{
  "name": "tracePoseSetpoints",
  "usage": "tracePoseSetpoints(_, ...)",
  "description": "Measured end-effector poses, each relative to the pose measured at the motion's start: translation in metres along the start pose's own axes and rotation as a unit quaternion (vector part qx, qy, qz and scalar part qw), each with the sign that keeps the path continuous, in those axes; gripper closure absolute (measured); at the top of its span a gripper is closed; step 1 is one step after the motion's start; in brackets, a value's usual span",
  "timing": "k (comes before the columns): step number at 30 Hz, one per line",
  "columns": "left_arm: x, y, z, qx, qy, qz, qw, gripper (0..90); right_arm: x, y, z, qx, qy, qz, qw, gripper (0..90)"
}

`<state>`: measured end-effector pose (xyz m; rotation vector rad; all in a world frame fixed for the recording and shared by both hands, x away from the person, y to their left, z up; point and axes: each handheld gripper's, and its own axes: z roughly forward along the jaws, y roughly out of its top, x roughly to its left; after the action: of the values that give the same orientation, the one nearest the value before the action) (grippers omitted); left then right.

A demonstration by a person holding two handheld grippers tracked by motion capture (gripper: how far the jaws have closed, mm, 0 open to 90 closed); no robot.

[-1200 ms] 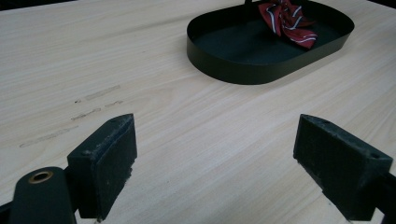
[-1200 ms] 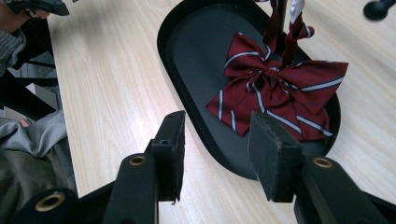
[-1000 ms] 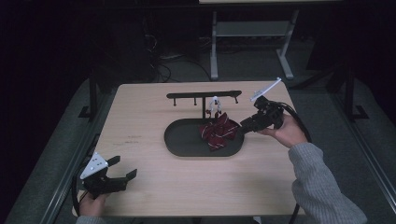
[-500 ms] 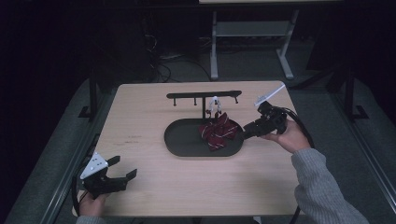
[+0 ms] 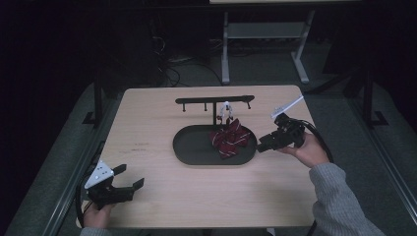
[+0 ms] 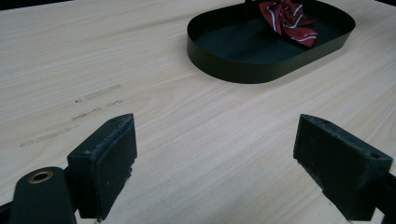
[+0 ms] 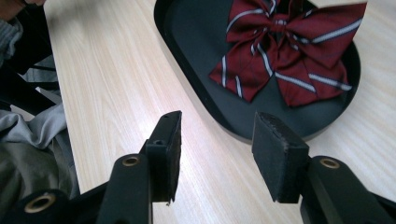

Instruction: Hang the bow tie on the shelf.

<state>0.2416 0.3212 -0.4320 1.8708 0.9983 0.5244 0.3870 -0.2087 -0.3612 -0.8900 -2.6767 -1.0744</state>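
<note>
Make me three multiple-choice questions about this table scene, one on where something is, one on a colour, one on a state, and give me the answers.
1. Where does the striped bow tie lie?
A. On the bare table
B. In the black oval tray, at its right end
C. Hanging from the rack

2. What colour is the bow tie?
A. Dark red with white stripes
B. Plain blue
C. Green with dots

3. How do the right tongs stand?
A. Shut on the bow tie
B. Shut on the tray's rim
C. Open, holding nothing

Answers: 1 B, the high view shows it inside the tray's right end. 2 A, the right gripper view shows red cloth with white stripes. 3 C, bare table shows between the jaws, short of the tray.
</note>
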Motion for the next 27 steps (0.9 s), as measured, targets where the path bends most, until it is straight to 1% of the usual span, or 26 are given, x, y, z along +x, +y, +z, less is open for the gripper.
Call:
tracePoseSetpoints(6,0.000,0.000,0.000,0.003,0.000,0.003,1.0000,13.0,0.000,-0.010,0.002,-0.001,0.001,0.006,1.0000,50.4)
tracePoseSetpoints(9,0.000,0.000,0.000,0.003,0.001,0.002,1.0000,13.0,0.001,-0.014,0.002,0.005,-0.003,0.007,1.0000,49.0)
tracePoseSetpoints(16,0.000,0.000,0.000,0.006,0.001,0.005,1.0000,13.0,0.003,-0.025,0.005,0.000,0.001,0.009,1.0000,48.8)
tracePoseSetpoints(18,0.000,0.000,0.000,0.006,0.001,0.005,1.0000,13.0,0.004,-0.032,0.007,0.001,0.002,0.014,0.9999,48.7)
tracePoseSetpoints(21,0.000,0.000,0.001,0.006,0.001,0.004,1.0000,13.0,0.004,-0.038,0.008,0.003,-0.002,0.014,0.9999,48.7)
tracePoseSetpoints(26,0.000,0.000,0.001,0.006,0.001,0.004,1.0000,13.0,0.004,-0.047,0.008,0.001,-0.003,0.018,0.9998,48.6)
tracePoseSetpoints(27,0.000,0.000,0.000,0.006,0.001,0.004,1.0000,13.0,0.004,-0.052,0.007,0.000,-0.004,0.022,0.9998,48.5)
